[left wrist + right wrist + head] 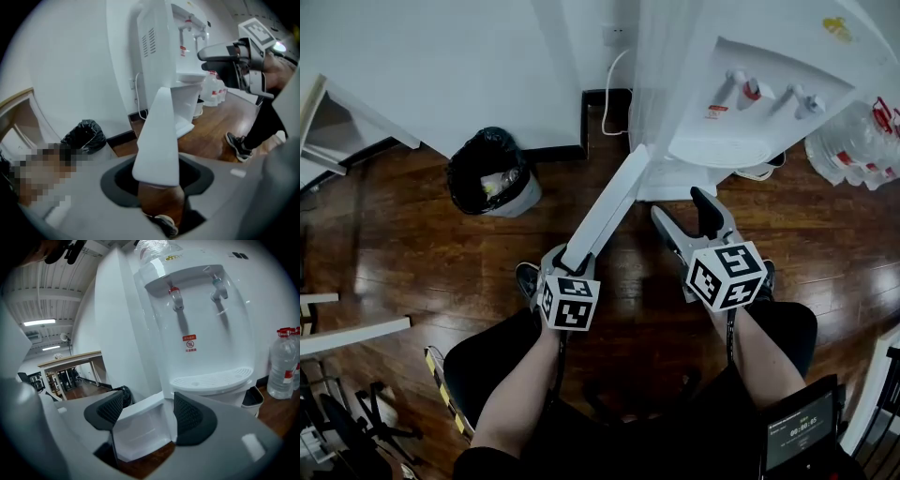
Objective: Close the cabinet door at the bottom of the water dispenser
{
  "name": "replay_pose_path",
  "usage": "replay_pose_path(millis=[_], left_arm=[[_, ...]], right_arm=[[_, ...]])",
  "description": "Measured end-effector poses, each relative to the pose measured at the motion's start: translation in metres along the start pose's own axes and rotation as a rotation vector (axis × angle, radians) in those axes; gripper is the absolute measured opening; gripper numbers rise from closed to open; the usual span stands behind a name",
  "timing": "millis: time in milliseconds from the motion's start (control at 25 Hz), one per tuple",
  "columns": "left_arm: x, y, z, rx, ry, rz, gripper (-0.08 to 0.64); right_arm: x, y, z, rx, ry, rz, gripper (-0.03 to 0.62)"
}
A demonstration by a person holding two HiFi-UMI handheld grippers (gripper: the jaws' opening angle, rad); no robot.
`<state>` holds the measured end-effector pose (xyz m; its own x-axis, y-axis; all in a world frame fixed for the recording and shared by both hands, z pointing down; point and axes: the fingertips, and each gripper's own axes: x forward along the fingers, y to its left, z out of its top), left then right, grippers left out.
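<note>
The white water dispenser stands at the upper right, with two taps over a drip tray. Its bottom cabinet door is swung open and juts out toward me as a long white slab. My left gripper sits at the door's free edge. In the left gripper view that door edge fills the gap from pad to pad, so the gripper is shut on it. My right gripper hovers open just right of the door. In the right gripper view its jaws hold nothing, and the door's recessed inner face lies beyond them.
A bin lined with a black bag stands left of the dispenser by the wall. Large water bottles crowd the right side. A white desk is at far left. A cord hangs behind the dispenser. The floor is dark wood.
</note>
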<state>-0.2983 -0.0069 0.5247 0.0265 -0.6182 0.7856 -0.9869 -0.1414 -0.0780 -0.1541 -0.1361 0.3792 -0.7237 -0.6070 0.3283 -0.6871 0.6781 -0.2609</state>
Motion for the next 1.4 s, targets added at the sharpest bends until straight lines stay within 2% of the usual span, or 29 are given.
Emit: replay_pose_path(millis=[120, 280, 400, 520, 600, 680, 840, 960, 1120, 1200, 1280, 1400], left_arm=[[-0.003, -0.026, -0.002, -0.048, 0.005, -0.022, 0.218], [-0.012, -0.083, -0.004, -0.065, 0.025, -0.118, 0.241], [-0.013, -0.134, 0.001, 0.003, 0.033, -0.204, 0.288], [-0.007, -0.178, 0.009, 0.09, 0.011, -0.258, 0.299], [-0.001, -0.198, 0.019, 0.15, -0.019, -0.263, 0.26], [0.005, -0.211, 0.029, 0.187, -0.046, -0.247, 0.255], [0.016, -0.222, 0.038, 0.187, -0.052, -0.222, 0.297], [0.027, -0.235, 0.05, 0.183, -0.04, -0.233, 0.322], [0.046, -0.261, 0.075, 0.25, -0.064, -0.236, 0.312], [0.053, -0.27, 0.087, 0.287, -0.09, -0.241, 0.311], [0.059, -0.271, 0.1, 0.285, -0.128, -0.24, 0.308], [0.07, -0.255, 0.114, 0.204, -0.159, -0.231, 0.307]], right_arm=[[-0.007, -0.005, -0.007, -0.002, 0.014, -0.005, 0.341], [-0.028, -0.015, -0.013, -0.005, 0.031, -0.017, 0.337], [-0.047, -0.028, -0.017, 0.006, 0.042, -0.029, 0.334], [-0.068, -0.036, -0.022, 0.005, 0.06, -0.016, 0.333], [-0.084, -0.043, -0.026, 0.006, 0.067, -0.006, 0.333], [-0.102, -0.055, -0.03, 0.013, 0.077, -0.006, 0.333], [-0.127, -0.071, -0.046, 0.042, 0.108, 0.003, 0.333], [-0.135, -0.069, -0.061, 0.038, 0.162, 0.047, 0.333], [-0.139, -0.062, -0.075, 0.013, 0.227, 0.091, 0.333], [-0.139, -0.064, -0.076, 0.039, 0.239, 0.099, 0.333], [-0.139, -0.071, -0.076, 0.09, 0.252, 0.092, 0.333], [-0.137, -0.091, -0.082, 0.144, 0.28, 0.039, 0.312]])
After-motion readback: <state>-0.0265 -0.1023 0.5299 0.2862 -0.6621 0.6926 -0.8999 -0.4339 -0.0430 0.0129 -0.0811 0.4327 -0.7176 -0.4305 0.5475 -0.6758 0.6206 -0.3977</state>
